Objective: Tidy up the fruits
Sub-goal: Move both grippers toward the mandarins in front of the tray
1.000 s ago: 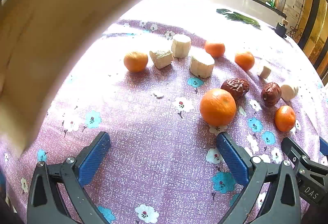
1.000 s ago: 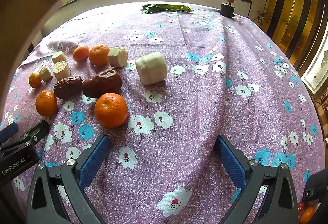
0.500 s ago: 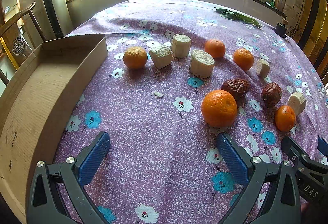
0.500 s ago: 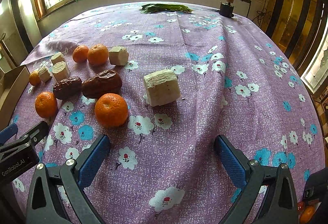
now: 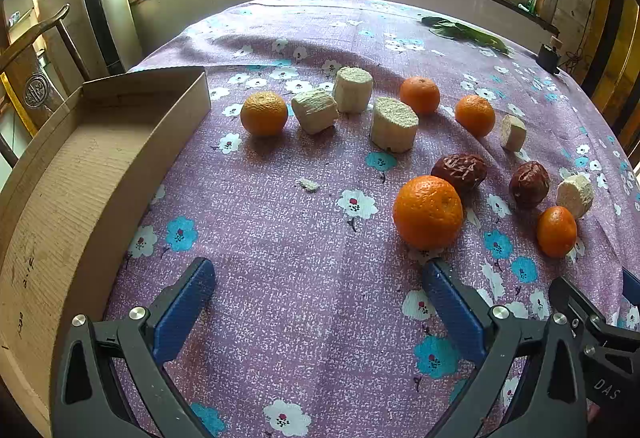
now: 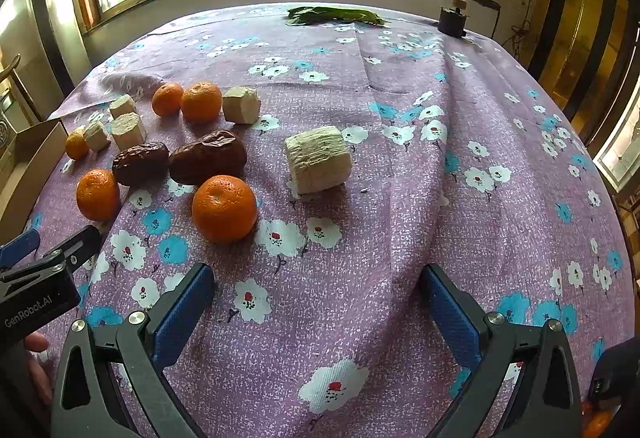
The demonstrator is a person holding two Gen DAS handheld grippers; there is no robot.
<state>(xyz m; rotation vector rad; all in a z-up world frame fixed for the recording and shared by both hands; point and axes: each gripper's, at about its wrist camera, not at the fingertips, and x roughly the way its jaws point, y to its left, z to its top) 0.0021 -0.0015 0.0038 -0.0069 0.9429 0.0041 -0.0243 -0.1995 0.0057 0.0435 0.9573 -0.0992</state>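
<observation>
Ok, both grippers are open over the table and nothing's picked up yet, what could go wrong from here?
1. The oranges sit loose on the cloth; the big orange lies just ahead of the left gripper, so a nudge from a finger could roll it into the date touching it.
2. The tablecloth is wrinkled, so a low finger might snag it and drag fruit.
3. The cardboard box hangs near the table edge; a bump could shift it.

Orange mandarins [image 5: 427,211] and dark-red dates [image 5: 459,169] on a purple, white-and-blue-flowered tablecloth [image 5: 304,278].
</observation>
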